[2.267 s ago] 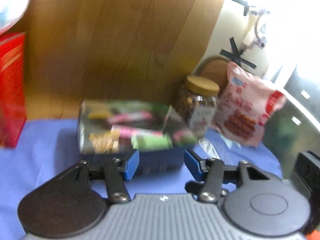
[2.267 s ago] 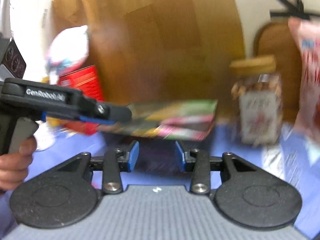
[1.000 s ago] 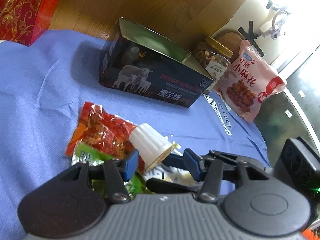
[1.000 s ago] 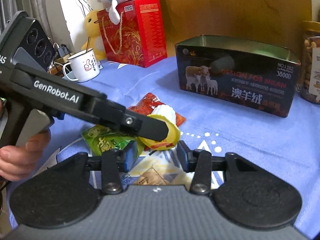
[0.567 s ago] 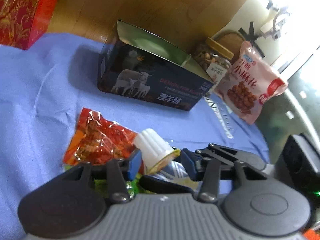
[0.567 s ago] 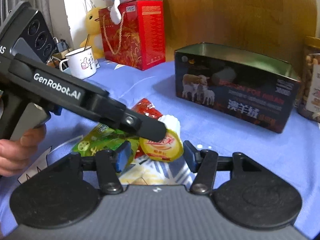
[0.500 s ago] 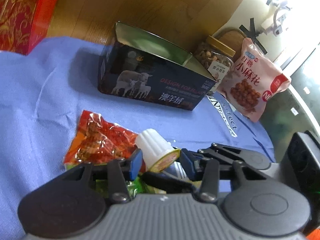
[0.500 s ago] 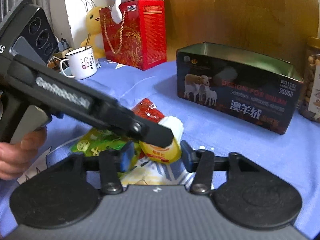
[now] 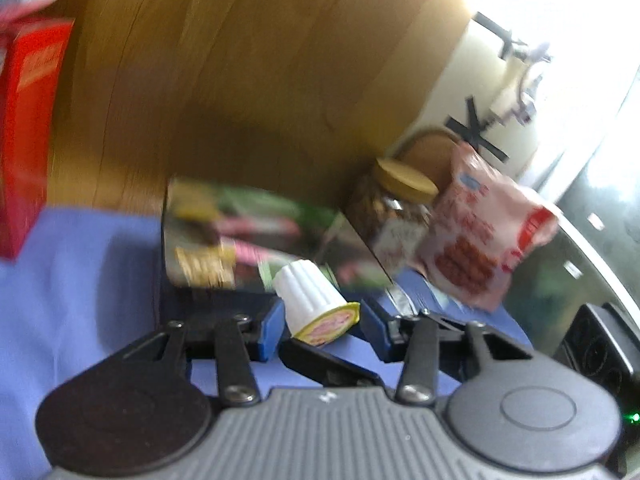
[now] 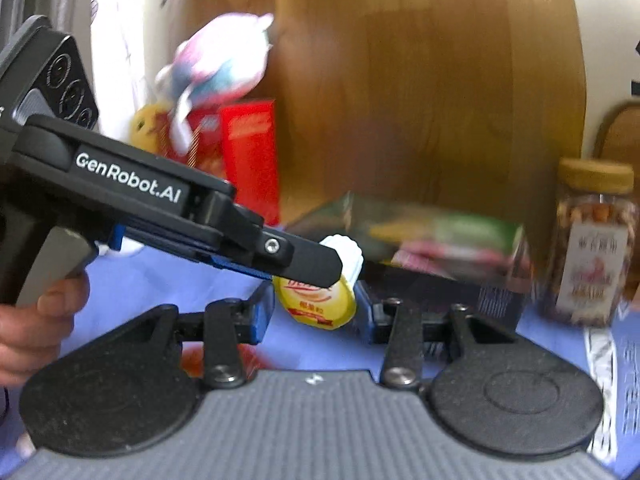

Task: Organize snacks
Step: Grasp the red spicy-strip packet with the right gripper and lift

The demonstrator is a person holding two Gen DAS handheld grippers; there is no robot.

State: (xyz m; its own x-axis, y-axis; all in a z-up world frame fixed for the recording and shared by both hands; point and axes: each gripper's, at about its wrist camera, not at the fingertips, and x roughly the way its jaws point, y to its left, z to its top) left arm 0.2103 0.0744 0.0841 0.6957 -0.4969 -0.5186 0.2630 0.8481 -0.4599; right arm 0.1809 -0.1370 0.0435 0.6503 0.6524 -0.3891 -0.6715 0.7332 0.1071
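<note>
A white fluted jelly cup with a yellow foil lid sits between the blue pads of my left gripper. In the right wrist view the same cup sits between the pads of my right gripper, with the left gripper's black finger across it. Both grippers hold the cup above the blue cloth, in front of the dark open tin box, which holds several snack packets. The box also shows in the right wrist view.
A nut jar with a wooden lid and a pink snack bag stand right of the box. A red gift box with a plush toy on it stands at the left. A wooden panel is behind.
Both grippers have closed on the jelly cup and lifted it off the cloth toward the tin box. The red and green packets have dropped out of view.
</note>
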